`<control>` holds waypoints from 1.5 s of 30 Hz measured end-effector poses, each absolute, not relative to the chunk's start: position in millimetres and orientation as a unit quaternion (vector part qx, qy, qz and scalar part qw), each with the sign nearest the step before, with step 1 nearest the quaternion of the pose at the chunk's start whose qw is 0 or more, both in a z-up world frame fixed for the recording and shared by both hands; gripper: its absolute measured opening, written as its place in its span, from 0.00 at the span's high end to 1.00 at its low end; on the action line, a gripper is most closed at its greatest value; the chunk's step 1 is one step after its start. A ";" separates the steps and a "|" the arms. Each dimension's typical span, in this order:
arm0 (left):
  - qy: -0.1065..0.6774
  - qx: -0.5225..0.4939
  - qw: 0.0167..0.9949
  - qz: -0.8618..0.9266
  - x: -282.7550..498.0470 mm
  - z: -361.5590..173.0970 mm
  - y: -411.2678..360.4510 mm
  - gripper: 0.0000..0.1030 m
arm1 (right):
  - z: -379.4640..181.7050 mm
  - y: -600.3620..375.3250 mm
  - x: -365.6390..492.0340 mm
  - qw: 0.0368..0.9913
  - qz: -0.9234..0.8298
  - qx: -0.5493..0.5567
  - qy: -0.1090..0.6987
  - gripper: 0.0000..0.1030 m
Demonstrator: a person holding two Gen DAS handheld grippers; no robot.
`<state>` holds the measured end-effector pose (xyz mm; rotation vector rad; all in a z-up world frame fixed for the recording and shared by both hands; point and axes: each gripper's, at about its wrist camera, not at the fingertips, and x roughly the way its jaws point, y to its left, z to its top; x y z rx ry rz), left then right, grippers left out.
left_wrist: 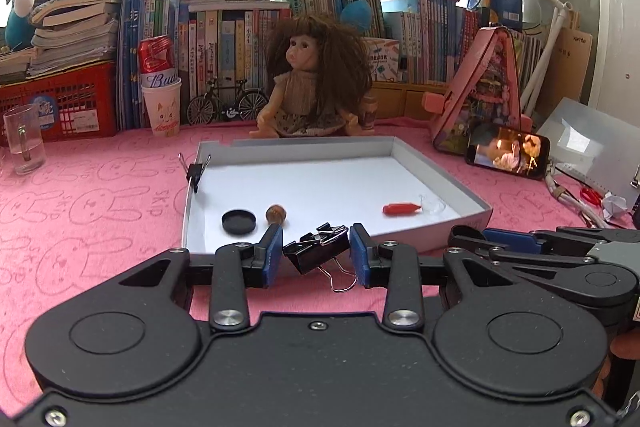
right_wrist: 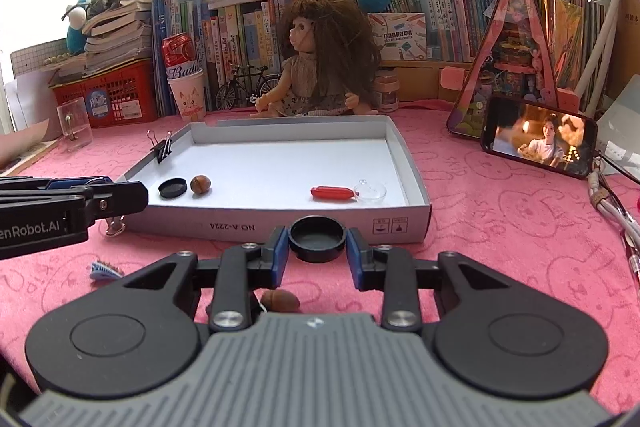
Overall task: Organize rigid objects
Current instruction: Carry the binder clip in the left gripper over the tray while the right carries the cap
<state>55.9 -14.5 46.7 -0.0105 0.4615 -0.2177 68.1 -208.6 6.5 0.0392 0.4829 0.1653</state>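
Note:
My left gripper [left_wrist: 317, 251] is shut on a black binder clip [left_wrist: 320, 247], held just before the near wall of the white box lid [left_wrist: 440, 233]. My right gripper [right_wrist: 317, 247] is shut on a round black cap [right_wrist: 317, 238], lifted above the pink cloth in front of the box lid [right_wrist: 400, 223]. Inside the lid lie another black cap [right_wrist: 173, 187], a brown nut [right_wrist: 200, 184], a red capsule-shaped piece [right_wrist: 332, 193] and a clear small dish [right_wrist: 370, 193]. A second binder clip [right_wrist: 162, 147] is clamped on the lid's left wall.
On the cloth near my right gripper lie a brown nut [right_wrist: 280, 301] and a small blue brush piece [right_wrist: 105, 269]. A doll [right_wrist: 320, 67], a phone [right_wrist: 538, 137], a glass mug [left_wrist: 24, 139] and a paper cup [left_wrist: 162, 107] stand around the lid. Cables [right_wrist: 612, 203] run along the right.

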 end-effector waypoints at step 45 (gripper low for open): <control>0.315 -0.014 0.942 -0.118 201.6 6.3 -25.3 0.67 | -11.4 -190.1 177.6 0.945 0.107 0.034 0.308 0.65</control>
